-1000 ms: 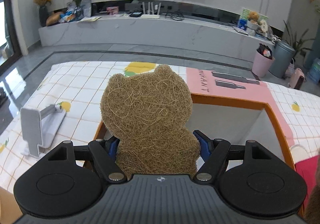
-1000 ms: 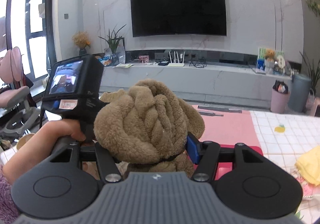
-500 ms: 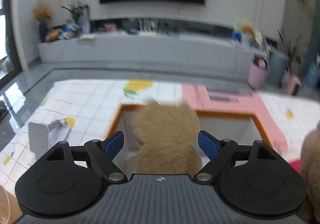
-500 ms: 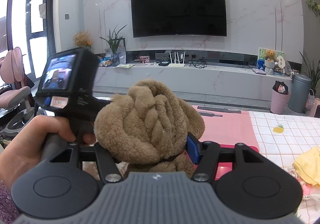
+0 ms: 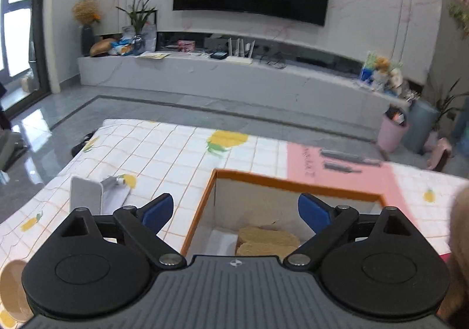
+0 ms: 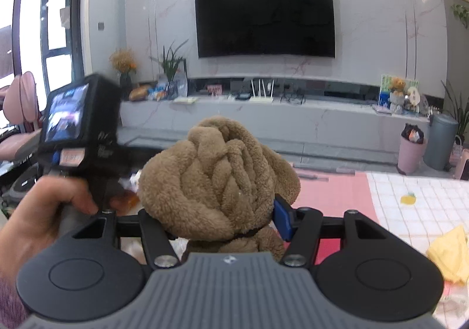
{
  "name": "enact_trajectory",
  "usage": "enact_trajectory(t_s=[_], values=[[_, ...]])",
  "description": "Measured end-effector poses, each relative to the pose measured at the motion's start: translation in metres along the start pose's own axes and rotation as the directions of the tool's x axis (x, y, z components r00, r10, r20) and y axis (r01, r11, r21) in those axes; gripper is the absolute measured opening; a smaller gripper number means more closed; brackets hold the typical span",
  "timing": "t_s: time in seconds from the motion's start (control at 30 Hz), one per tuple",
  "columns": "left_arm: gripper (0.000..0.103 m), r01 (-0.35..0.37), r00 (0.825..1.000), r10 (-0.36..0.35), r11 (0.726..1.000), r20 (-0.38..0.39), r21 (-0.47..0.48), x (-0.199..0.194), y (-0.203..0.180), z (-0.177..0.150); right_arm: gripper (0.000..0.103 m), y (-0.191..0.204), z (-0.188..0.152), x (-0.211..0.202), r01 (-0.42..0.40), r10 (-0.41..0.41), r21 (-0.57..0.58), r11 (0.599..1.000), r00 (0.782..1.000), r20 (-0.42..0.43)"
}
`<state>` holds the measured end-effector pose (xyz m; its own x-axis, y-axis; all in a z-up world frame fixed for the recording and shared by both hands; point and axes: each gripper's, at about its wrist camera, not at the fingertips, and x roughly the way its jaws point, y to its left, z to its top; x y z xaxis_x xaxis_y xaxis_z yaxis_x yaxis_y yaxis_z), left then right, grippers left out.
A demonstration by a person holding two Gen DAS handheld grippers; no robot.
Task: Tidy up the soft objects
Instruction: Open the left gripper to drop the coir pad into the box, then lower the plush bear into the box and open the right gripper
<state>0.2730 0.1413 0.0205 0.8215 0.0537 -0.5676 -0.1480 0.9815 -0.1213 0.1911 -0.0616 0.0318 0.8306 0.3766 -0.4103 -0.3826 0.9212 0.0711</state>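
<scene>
Progress looks partial — fibre scrub pad [image 5: 268,242] lies in the orange-rimmed box [image 5: 296,182] under the wide, empty left claw [image 5: 236,213], while the right claw [image 6: 225,222] grips the brown plush knot [image 6: 219,179] — unplaced, like the yellow cloth [image 6: 450,252] far right.

- bright, even indoor light; ceiling spots glare on marble wall [image 6: 366,21]
- daylight from left window [image 6: 32,35], slightly blown out
- strong fisheye bending, dark corners
- left view softly motion-blurred
</scene>
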Motion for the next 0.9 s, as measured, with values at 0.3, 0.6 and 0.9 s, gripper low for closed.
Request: enact_trajectory(t_s=[0.3, 0.6, 0.9], values=[[0.103, -0.052, 0.998, 0.054, 0.998, 0.04, -0.047, -0.024, 0.048, 0.011, 0.059, 0.032, 0.041, 0.055, -0.042, 0.022, -0.114, 0.993, 0.984, -0.176], [0.103, -0.018, 1.0, 0.018, 0.993, -0.006, -0.113, -0.018, 0.075, 0.005, 0.057, 0.079, 0.013, 0.177, -0.119, -0.094, -0.37, 0.922, 0.855, -0.51], [0.103, -0.004, 1.0, 0.004, 0.988, -0.001, -0.151, -0.021, 0.079, 0.003, 0.057, 0.061, 0.004, 0.207, -0.103, -0.058, -0.215, 0.971, 0.772, -0.633]])
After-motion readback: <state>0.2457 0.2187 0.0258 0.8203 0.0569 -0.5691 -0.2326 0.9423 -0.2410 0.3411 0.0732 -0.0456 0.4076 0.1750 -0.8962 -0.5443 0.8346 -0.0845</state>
